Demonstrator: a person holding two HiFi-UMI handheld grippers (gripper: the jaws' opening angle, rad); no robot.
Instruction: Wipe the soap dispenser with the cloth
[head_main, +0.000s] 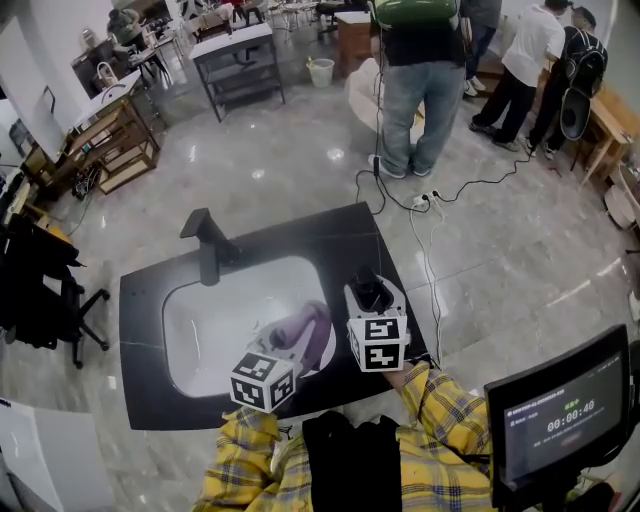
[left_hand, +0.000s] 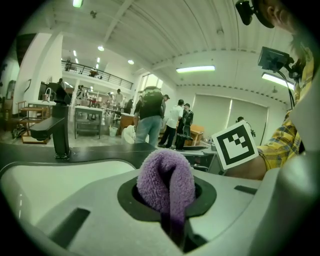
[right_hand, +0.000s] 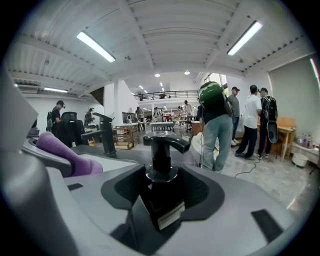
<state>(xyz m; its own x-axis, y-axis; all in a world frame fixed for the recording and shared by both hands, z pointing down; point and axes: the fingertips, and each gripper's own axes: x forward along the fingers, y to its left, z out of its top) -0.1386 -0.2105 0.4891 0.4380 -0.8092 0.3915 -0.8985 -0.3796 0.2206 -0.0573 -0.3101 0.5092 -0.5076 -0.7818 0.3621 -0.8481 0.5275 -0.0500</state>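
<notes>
My left claw (head_main: 292, 348), tilted toward one o'clock, pinched the cloth (left_hand: 166, 176). At its three o'clock, my right claw (head_main: 372, 305) clasped the soap dispenser (right_hand: 161, 150), jaws wide.

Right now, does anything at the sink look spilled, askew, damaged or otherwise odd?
Nothing stands out. The left gripper is closed on the purple cloth, the right gripper on the black soap dispenser. No spill shows on the dark counter or in the white basin, and the faucet stands upright.

Black soap dispenser (right_hand: 161, 167), folded purple cloth (left_hand: 167, 182)
</notes>
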